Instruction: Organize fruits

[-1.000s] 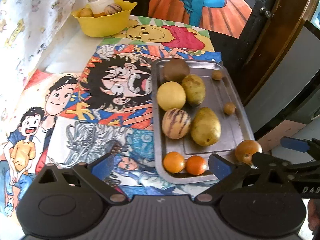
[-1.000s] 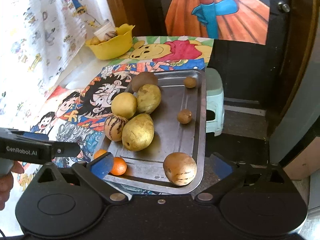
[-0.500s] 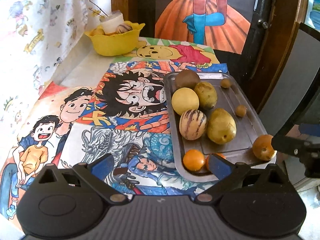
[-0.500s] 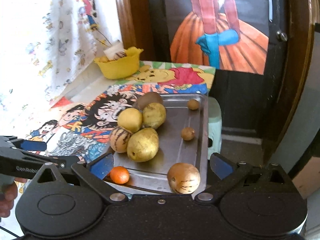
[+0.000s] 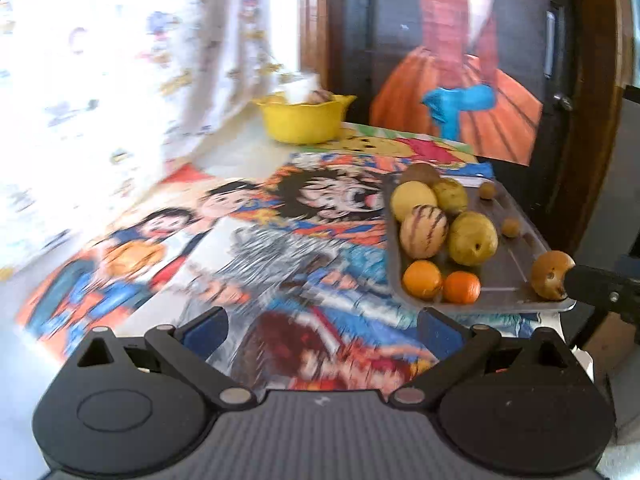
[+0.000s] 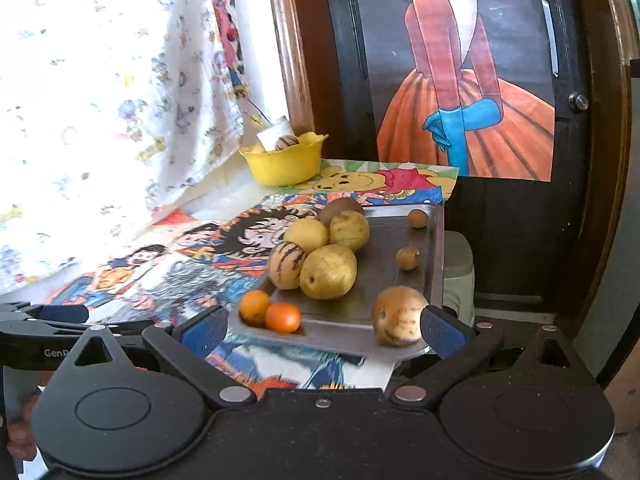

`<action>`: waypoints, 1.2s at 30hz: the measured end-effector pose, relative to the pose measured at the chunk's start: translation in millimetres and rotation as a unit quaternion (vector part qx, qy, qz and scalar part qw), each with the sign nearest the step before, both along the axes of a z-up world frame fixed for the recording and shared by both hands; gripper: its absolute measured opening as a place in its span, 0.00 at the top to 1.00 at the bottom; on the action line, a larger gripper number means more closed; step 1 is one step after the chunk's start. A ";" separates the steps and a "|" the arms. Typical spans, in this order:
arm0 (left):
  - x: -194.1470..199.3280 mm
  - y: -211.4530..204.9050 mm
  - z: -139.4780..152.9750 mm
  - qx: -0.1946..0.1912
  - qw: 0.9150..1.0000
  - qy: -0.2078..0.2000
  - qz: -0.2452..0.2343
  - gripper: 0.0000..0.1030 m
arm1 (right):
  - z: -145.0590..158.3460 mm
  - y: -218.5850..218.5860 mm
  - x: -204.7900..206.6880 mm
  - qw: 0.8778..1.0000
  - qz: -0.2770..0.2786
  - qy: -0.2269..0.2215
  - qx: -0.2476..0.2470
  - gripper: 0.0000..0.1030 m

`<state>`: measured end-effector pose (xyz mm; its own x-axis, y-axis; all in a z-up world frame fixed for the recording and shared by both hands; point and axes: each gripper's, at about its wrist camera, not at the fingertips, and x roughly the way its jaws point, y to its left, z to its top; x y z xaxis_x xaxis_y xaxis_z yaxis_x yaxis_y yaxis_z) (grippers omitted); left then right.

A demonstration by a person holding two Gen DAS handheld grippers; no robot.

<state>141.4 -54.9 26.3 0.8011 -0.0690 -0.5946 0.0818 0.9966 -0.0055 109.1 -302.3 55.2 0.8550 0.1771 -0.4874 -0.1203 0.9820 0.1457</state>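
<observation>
1. My right tongs (image 6: 322,326) are spread wide, holding nothing, low at the near end of the metal tray (image 6: 436,240); the near tray rim sits between the blue pads, I think because I'm lining up on the closest fruit.
2. That brown speckled fruit (image 6: 399,315) sits at the tray's near right corner, just beside my right pad (image 6: 442,332); whether they touch I can't tell. It looks like the next pick.
3. My left tongs (image 5: 322,328) are also spread and empty, hanging over the cartoon-print worktop (image 5: 280,240) left of the tray, likely parked clear of the right side's reach. The left view is motion-blurred.
4. Fruit sits sorted-ish on the tray: two oranges (image 6: 270,312) at the near left edge, a striped fruit (image 6: 286,264) and a yellow-green fruit (image 6: 328,271) touching mid-tray, with more yellow ones behind.
5. Two small brown fruits (image 6: 408,258) lie apart along the tray's right side.
6. A yellow bowl (image 6: 286,164), upper middle of the frame at the worktop's far end, already holds some fruit; probably the destination, so the carry runs across the whole worktop.
</observation>
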 end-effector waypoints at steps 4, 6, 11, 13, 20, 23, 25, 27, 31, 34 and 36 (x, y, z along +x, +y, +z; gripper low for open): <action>-32.5 0.0 9.5 -0.001 1.000 -0.015 0.012 0.00 | 5.9 -2.4 -33.4 1.000 0.005 -0.023 0.013 0.01; -47.9 -1.2 13.0 0.006 0.999 -0.028 0.015 0.00 | 8.2 0.1 -46.8 0.999 0.004 -0.030 0.015 0.01; -78.4 3.2 18.8 0.001 0.998 -0.053 0.014 0.00 | 14.6 9.2 -77.9 0.998 0.005 -0.055 0.006 0.01; -88.4 6.8 19.7 -0.002 0.998 -0.059 0.014 0.00 | 16.0 12.2 -87.9 0.998 0.002 -0.059 0.004 0.01; -119.2 15.5 21.1 -0.003 0.997 -0.077 0.017 0.00 | 13.8 20.7 -109.6 0.998 0.007 -0.064 -0.007 0.01; -125.9 17.9 19.1 -0.004 0.997 -0.079 0.020 0.00 | 13.3 21.8 -111.3 0.998 0.008 -0.064 -0.008 0.01; -127.5 18.2 18.3 -0.002 0.997 -0.079 0.021 0.00 | 13.2 21.6 -111.3 0.998 0.008 -0.064 -0.008 0.01; -129.4 17.7 18.4 -0.001 0.997 -0.080 0.020 0.00 | 12.9 21.8 -111.8 0.998 0.008 -0.064 -0.008 0.01; -128.9 16.5 17.2 0.002 0.997 -0.080 0.016 0.00 | 12.0 22.2 -110.4 0.998 0.005 -0.061 -0.009 0.01; -126.9 15.9 15.6 0.003 0.997 -0.077 0.015 0.00 | 11.5 22.3 -107.7 0.998 0.004 -0.057 -0.009 0.01; -126.4 16.4 14.7 0.003 0.997 -0.076 0.014 0.00 | 11.0 22.1 -106.0 0.998 0.004 -0.054 -0.010 0.01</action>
<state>15.0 -38.6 41.0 0.8835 -0.0418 -0.4667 0.0533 0.9985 0.0116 3.1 -280.2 66.2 0.9018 0.1749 -0.3952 -0.1417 0.9835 0.1120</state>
